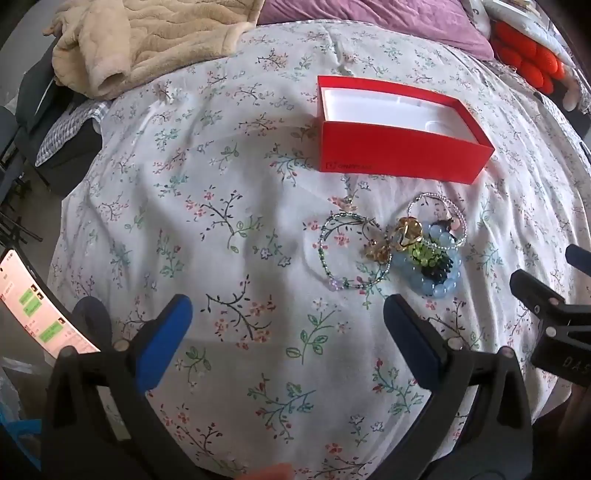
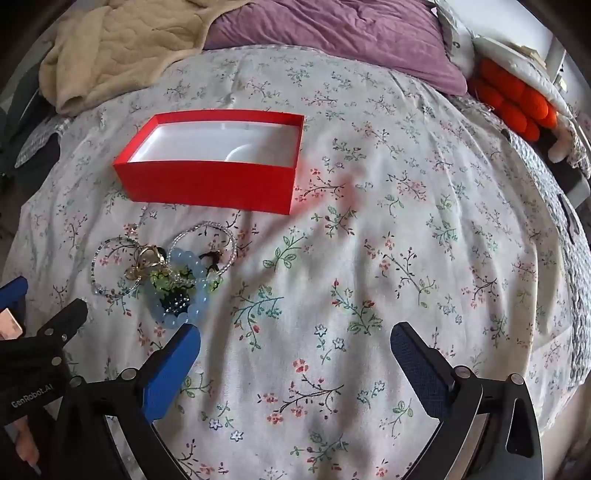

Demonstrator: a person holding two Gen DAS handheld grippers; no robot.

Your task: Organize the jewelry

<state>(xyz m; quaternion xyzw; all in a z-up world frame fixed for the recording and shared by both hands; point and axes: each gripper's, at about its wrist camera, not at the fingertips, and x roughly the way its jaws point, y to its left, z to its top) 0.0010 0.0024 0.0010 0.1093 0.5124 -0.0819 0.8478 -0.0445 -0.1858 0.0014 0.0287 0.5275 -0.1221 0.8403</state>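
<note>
A heap of jewelry [image 1: 402, 247] lies on the floral bedsheet: a pale blue bead bracelet [image 1: 443, 277], thin beaded bracelets [image 1: 332, 258], gold pieces [image 1: 404, 230] and green beads. Behind it stands an open red box [image 1: 399, 155] with a white, bare inside. My left gripper [image 1: 288, 317] hovers open over the sheet, the heap just beyond its right finger. In the right wrist view the jewelry [image 2: 173, 269] sits left of centre below the red box [image 2: 207, 181]. My right gripper [image 2: 295, 343] is open, its left finger close to the blue bracelet [image 2: 195, 295]. Nothing is between either pair of fingers.
A beige blanket [image 1: 147, 40] and purple pillow [image 1: 369, 18] lie at the bed's far end, with an orange knitted item [image 1: 524, 55] at the far right. A lit phone screen [image 1: 40, 306] shows at the left edge. The bed's left edge drops to the floor.
</note>
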